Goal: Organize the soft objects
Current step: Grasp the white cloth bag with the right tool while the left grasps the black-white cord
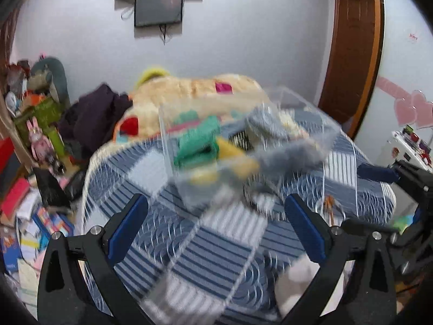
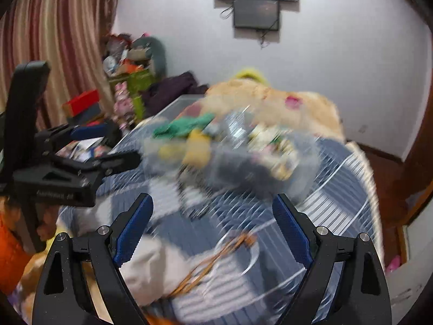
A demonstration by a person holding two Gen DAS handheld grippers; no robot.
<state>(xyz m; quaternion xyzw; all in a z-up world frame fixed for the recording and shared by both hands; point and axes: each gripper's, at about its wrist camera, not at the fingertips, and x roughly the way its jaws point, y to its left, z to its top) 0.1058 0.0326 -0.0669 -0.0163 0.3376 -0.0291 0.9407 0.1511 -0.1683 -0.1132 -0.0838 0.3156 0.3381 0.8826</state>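
Observation:
A clear plastic bin (image 1: 189, 189) sits on the bed with blurred soft items in it: a green cloth (image 1: 197, 143), a yellow piece (image 1: 238, 157) and grey fabric (image 1: 286, 154). The bin (image 2: 305, 162), the green cloth (image 2: 184, 127) and the yellow piece (image 2: 197, 149) also show in the right wrist view. My left gripper (image 1: 216, 224) is open and empty, short of the bin. My right gripper (image 2: 213, 227) is open and empty over the bedspread. A white soft item (image 2: 151, 265) lies by its left finger; it also shows in the left wrist view (image 1: 295, 284).
The bed has a blue-and-white striped spread (image 1: 205, 254). A beige plush blanket (image 1: 194, 92) and dark clothes (image 1: 94, 113) lie at the far end. A clear hanger with an orange cord (image 2: 230, 254) lies on the spread. Boxes and books (image 1: 32, 222) crowd the floor at left.

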